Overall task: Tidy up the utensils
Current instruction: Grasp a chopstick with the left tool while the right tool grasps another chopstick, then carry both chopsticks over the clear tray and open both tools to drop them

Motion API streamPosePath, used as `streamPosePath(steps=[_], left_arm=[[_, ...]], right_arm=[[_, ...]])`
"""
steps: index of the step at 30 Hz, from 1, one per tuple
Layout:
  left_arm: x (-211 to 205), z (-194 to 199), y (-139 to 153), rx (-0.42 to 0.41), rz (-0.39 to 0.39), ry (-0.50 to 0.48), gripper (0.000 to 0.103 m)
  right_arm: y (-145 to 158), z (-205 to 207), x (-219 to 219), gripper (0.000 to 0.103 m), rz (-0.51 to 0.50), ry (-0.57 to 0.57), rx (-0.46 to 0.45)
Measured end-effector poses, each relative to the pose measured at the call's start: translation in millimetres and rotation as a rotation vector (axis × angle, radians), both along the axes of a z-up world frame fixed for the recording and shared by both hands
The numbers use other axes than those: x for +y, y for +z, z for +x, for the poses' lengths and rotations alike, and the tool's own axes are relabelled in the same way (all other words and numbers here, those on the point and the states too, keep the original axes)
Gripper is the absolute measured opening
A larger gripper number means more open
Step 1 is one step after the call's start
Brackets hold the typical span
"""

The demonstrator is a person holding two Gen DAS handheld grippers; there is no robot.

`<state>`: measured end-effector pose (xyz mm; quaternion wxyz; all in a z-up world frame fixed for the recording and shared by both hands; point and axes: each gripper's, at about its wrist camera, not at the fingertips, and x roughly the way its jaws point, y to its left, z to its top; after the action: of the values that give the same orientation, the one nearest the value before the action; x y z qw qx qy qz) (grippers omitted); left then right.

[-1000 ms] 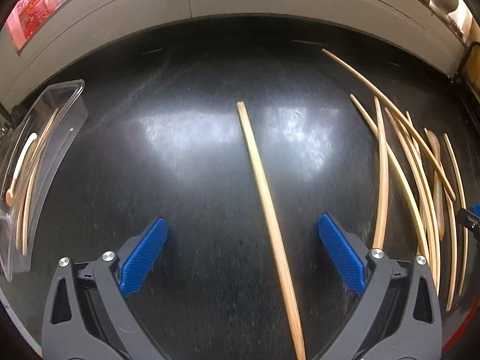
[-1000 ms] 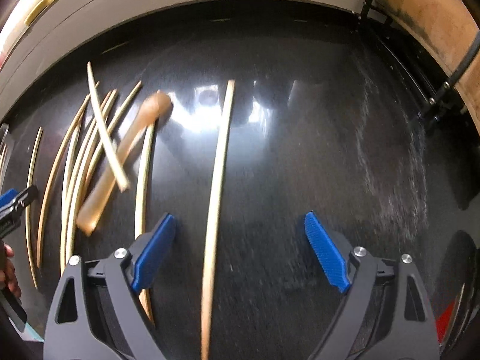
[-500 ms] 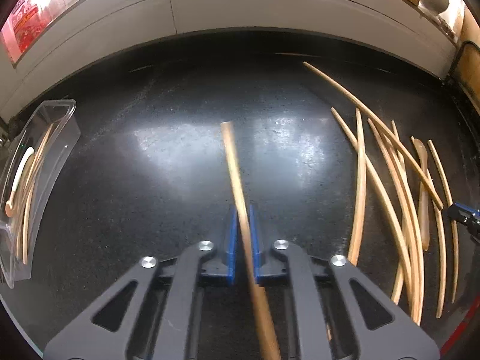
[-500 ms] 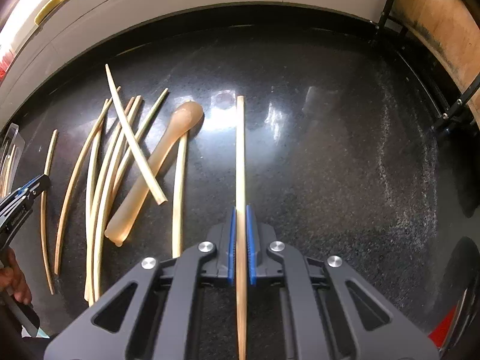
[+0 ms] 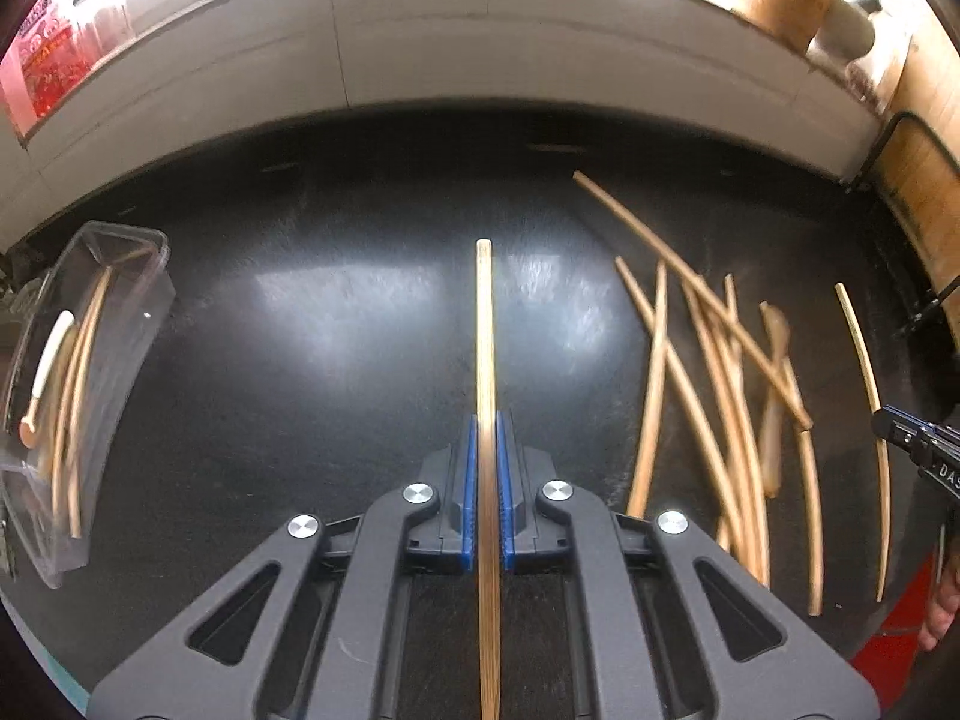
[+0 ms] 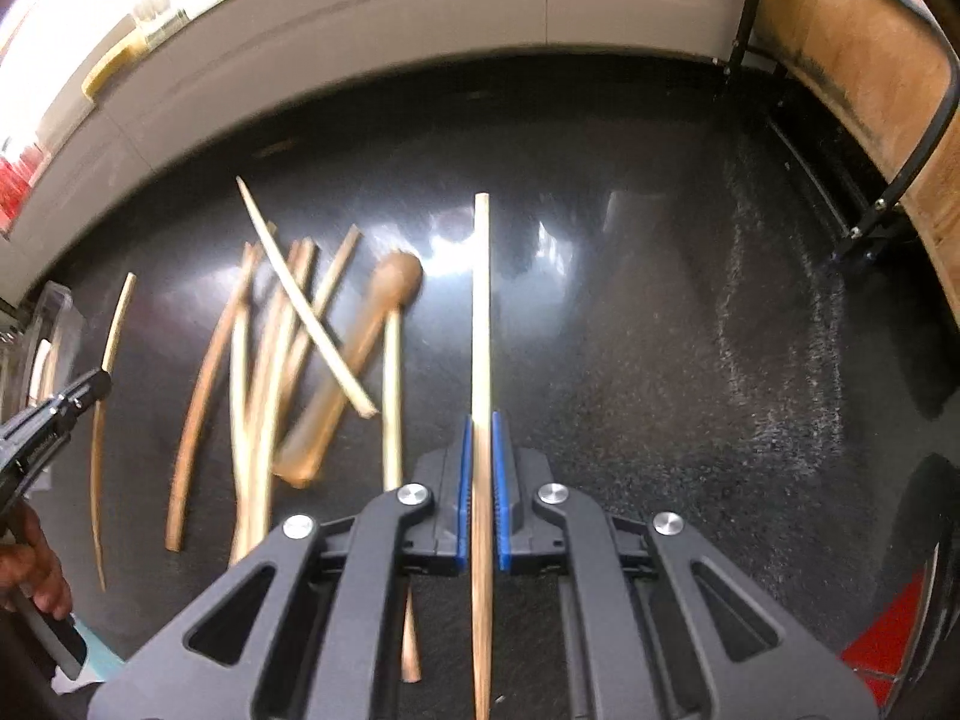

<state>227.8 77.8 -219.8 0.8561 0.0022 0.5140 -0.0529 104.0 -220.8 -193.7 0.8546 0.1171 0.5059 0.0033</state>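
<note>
My left gripper (image 5: pixel 487 420) is shut on a wooden chopstick (image 5: pixel 485 324) that points straight ahead, lifted off the black countertop (image 5: pixel 330 360). In the right wrist view my right gripper (image 6: pixel 480 423) is shut on another chopstick (image 6: pixel 480 300), also raised and pointing forward. A pile of loose chopsticks (image 5: pixel 708 360) lies to the right in the left wrist view, and the same chopstick pile (image 6: pixel 270 330) appears left in the right wrist view, with a wooden spoon (image 6: pixel 360 348) among them. A clear plastic container (image 5: pixel 78 360) at the far left holds a few utensils.
A pale wall or backsplash (image 5: pixel 480 48) borders the far edge of the counter. A wooden board in a black metal rack (image 6: pixel 870 90) stands at the right. The other gripper's tip (image 6: pixel 54 414) and a hand (image 6: pixel 30 564) show at the left edge of the right wrist view.
Both grippers went from wide open over a chopstick each to shut on it, then rose, lifting the two chopsticks off the counter so more of the surface shows.
</note>
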Motion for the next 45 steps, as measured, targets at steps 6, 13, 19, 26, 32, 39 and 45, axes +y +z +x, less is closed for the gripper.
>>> streamPosePath(steps=[6, 13, 19, 26, 32, 39, 45], left_arm=[[30, -11, 41, -0.029, -0.019, 0.027, 0.006], [105, -35, 82, -0.062, -0.017, 0.099, 0.006], [189, -49, 100, -0.077, -0.03, 0.173, 0.006], [284, -53, 109, -0.085, 0.005, 0.252, 0.006], [340, -48, 108, -0.075, 0.019, 0.284, 0.006], [359, -38, 101, -0.059, 0.013, 0.264, 0.006], [362, -22, 85, -0.045, -0.023, 0.245, 0.006]], right_arm=[[45, -1, 23, 0.007, 0.039, 0.043, -0.047], [91, 6, 97, 0.007, 0.089, 0.162, -0.106], [123, 22, 211, 0.007, 0.156, 0.329, -0.134], [152, 40, 349, 0.007, 0.231, 0.486, -0.141], [162, 47, 428, 0.007, 0.256, 0.542, -0.143], [157, 56, 464, 0.007, 0.259, 0.547, -0.115], [144, 68, 472, 0.007, 0.319, 0.511, -0.05]])
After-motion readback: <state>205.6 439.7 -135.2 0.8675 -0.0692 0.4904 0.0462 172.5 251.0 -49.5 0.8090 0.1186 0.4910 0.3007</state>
